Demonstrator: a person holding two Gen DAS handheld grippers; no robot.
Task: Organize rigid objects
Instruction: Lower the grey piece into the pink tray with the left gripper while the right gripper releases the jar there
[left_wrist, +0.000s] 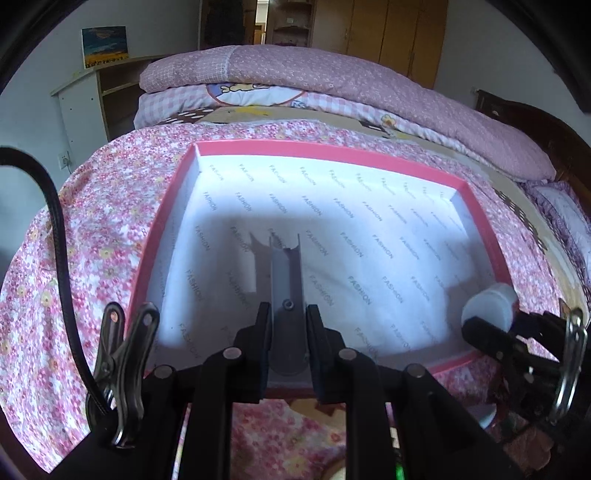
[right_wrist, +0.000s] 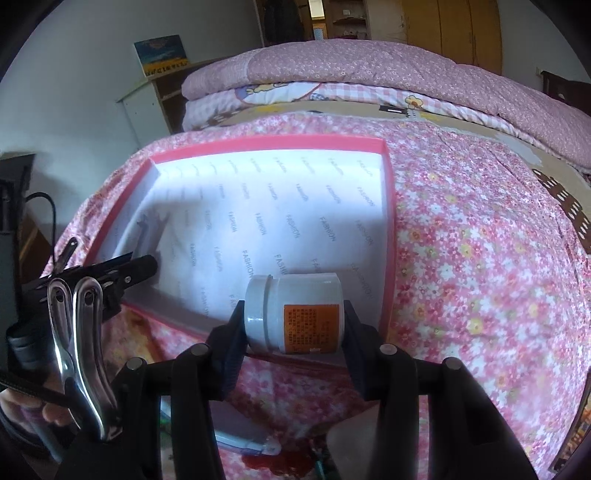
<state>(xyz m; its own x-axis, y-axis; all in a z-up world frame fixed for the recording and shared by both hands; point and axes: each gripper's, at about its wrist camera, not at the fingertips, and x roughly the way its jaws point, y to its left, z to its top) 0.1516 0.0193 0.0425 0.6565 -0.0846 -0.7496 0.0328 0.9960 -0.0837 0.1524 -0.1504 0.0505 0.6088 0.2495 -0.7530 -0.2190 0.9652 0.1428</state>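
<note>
1. Left wrist view: our left gripper (left_wrist: 287, 325) has its jaws clamped on a grey curved plastic piece (left_wrist: 286, 280), perhaps a shoehorn, over the pink-rimmed white-lined cardboard box (left_wrist: 332, 157).
2. Right wrist view: our right gripper (right_wrist: 293, 325) has its jaws clamped on a white plastic jar with an orange label (right_wrist: 295, 314) at the box's near edge.

Glossy plastic jar (right_wrist: 293, 314); paper-lined box (left_wrist: 332, 155)
</note>
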